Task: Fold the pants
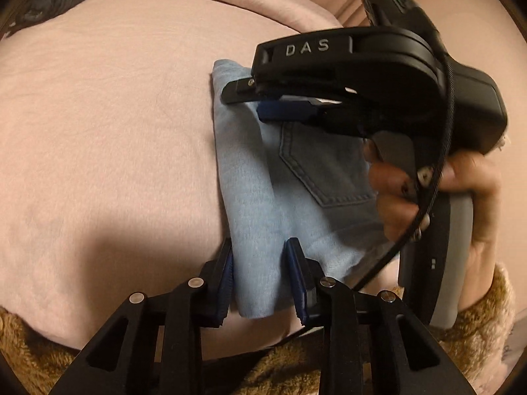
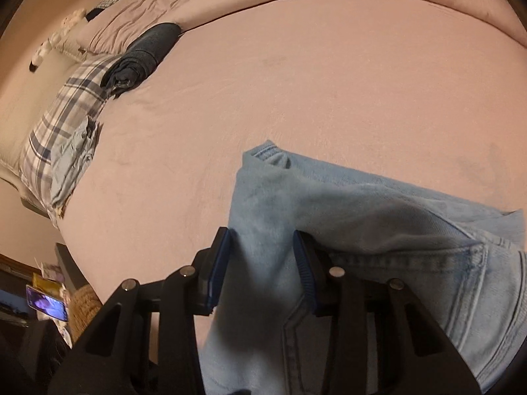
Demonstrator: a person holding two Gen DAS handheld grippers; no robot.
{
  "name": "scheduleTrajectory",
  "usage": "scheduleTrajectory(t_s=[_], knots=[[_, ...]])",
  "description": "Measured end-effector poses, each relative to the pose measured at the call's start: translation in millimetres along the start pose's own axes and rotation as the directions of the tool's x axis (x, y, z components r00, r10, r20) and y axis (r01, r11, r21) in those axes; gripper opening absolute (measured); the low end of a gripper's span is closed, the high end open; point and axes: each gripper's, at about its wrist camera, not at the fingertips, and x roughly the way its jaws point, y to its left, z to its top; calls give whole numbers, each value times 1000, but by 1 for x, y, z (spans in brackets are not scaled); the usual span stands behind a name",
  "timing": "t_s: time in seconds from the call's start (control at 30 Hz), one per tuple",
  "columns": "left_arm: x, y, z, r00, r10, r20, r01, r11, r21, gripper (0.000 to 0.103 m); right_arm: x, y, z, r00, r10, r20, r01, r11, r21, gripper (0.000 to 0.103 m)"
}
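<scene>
While the pants (image 1: 257,197) lie folded on the bed (image 1: 108,138), our left tongs (image 1: 260,279) and right tongs (image 2: 260,270) gape apart, straddling denim at six o'clock.

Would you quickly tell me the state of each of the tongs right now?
Left tongs: open, fingers either side of a fold of the jeans; no clamp.
Right tongs: open, straddling the jeans' folded edge.

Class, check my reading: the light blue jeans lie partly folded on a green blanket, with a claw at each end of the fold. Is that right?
Not quite. The blanket is pink, not green, as the right wrist view shows. The rest holds: the light blue jeans lie partly folded, with the left claw and right claw at either end.
</scene>
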Motion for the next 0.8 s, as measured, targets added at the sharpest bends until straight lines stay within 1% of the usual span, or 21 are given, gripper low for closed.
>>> scheduleTrajectory(t_s=[0.07, 0.1, 0.2, 0.33, 0.4, 0.43, 0.47, 0.5, 0.53, 0.57, 0.63, 0.67, 0.7, 0.73, 0.77, 0.8], knots=[[2, -5, -2, 1000, 11, 4, -11, 1000, 8, 31, -1, -1, 0, 1000, 3, 4, -3, 1000, 5, 39], [10, -9, 11, 1000, 19, 6, -19, 1000, 16, 31, -1, 0, 1, 1000, 1, 5, -1, 1000, 3, 39], [9, -15, 7, 999, 43, 18, -44, 998, 33, 31, 0, 1, 0, 1000, 3, 19, -3, 1000, 0, 39], [3, -22, 2, 998, 62, 22, -63, 997, 46, 31, -8, -4, -5, 999, 25, 46, -25, 1000, 12, 35], [-2, -26, -1, 997, 79, 26, -81, 990, 111, 31, -22, -1, -10, 997, 29, 71, -28, 1000, -4, 35], [-6, -30, -1, 996, 86, 20, -88, 983, 162, 32, -34, -1, -15, 995, 18, 102, -17, 1000, -15, 38], [-9, -33, -2, 996, 87, 14, -88, 978, 189, 33, -52, -2, -21, 987, -12, 159, 14, 1000, -15, 39], [-12, -34, 0, 997, 81, 10, -82, 978, 193, 35, -67, -5, -26, 979, -37, 198, 40, 999, -8, 42], [-16, -34, 3, 997, 71, 11, -72, 980, 186, 38, -82, -10, -33, 971, -67, 231, 67, 998, 10, 45], [-19, -33, 7, 998, 60, 16, -62, 983, 173, 40, -97, -19, -41, 961, -102, 257, 93, 995, 45, 46], [-24, -30, 17, 999, 39, 37, -44, 987, 152, 52, -117, -37, -53, 943, -177, 283, 152, 983, 106, 46], [-25, -28, 22, 998, 33, 48, -39, 989, 144, 54, -128, -49, -62, 927, -235, 293, 200, 969, 142, 46], [-26, -26, 26, 998, 35, 52, -42, 990, 137, 57, -132, -55, -67, 920, -261, 293, 222, 962, 161, 47], [-24, -25, 32, 998, 43, 53, -49, 991, 125, 57, -136, -63, -73, 913, -290, 289, 243, 952, 188, 45], [-23, -22, 31, 997, 47, 53, -53, 992, 116, 57, -140, -71, -81, 914, -286, 286, 231, 950, 210, 44], [-24, -25, 32, 997, 46, 54, -52, 993, 110, 57, -144, -77, -89, 921, -256, 294, 195, 955, 223, 45]])
